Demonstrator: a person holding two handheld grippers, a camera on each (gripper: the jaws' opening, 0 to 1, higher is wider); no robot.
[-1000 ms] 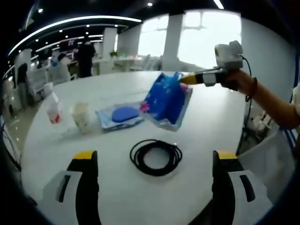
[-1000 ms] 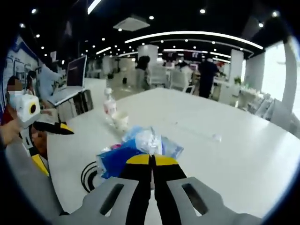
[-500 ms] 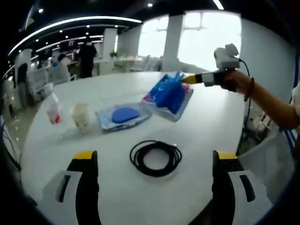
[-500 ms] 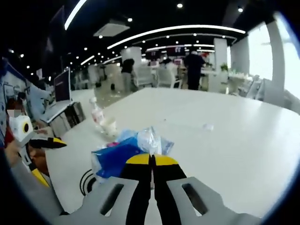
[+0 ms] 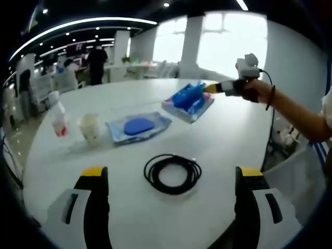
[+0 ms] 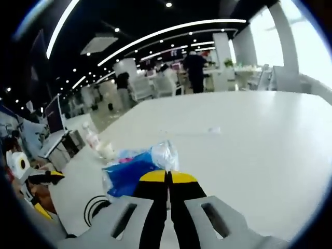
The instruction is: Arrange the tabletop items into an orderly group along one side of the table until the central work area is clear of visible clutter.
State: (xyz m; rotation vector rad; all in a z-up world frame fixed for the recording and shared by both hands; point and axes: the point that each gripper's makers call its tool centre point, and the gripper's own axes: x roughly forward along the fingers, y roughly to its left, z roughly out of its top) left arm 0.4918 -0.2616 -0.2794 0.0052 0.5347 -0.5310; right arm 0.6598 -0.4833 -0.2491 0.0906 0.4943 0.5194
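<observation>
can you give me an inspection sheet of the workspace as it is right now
surface: white table, middle partly occupied.
job's things: blue plastic packet held at its edge by the right gripper; flat clear pouch with a blue disc lying on the table; paper cup upright; plastic bottle upright beside the cup.
clutter: small scrap on the far tabletop in the right gripper view.
grippers: left gripper open, jaws wide apart, holding nothing; right gripper shut on the packet.
cables: black cable coil on the table between the left jaws; thin lead at the right gripper's camera.
surroundings: open office, ceiling lights, people standing far back, bright windows.
</observation>
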